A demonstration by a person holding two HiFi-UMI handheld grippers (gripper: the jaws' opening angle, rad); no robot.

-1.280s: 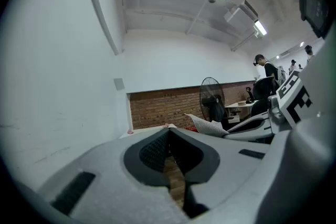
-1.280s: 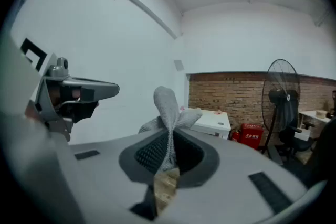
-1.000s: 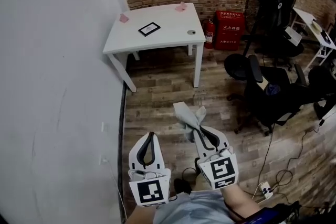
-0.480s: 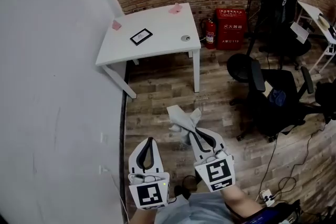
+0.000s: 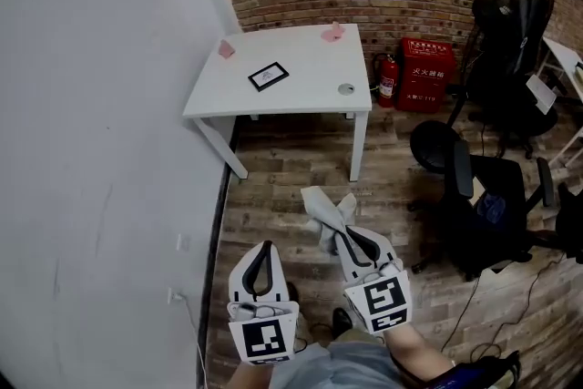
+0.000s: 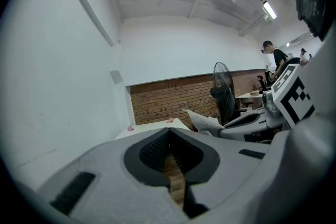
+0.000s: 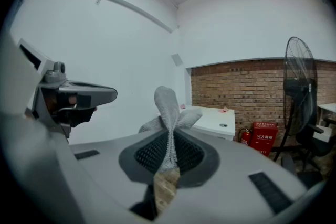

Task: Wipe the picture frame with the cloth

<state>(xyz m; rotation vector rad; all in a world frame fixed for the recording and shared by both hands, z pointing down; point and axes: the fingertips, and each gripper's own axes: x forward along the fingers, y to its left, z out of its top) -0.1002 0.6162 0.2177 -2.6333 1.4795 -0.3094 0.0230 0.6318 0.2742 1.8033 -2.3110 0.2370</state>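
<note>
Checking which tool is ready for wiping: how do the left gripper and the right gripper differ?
The right gripper is shut on the grey cloth, which sticks out past its tips; the left gripper is shut on nothing. The left gripper is nearer the white wall, the right gripper nearer the office chair. Both are white and point toward the table with the picture frame.
</note>
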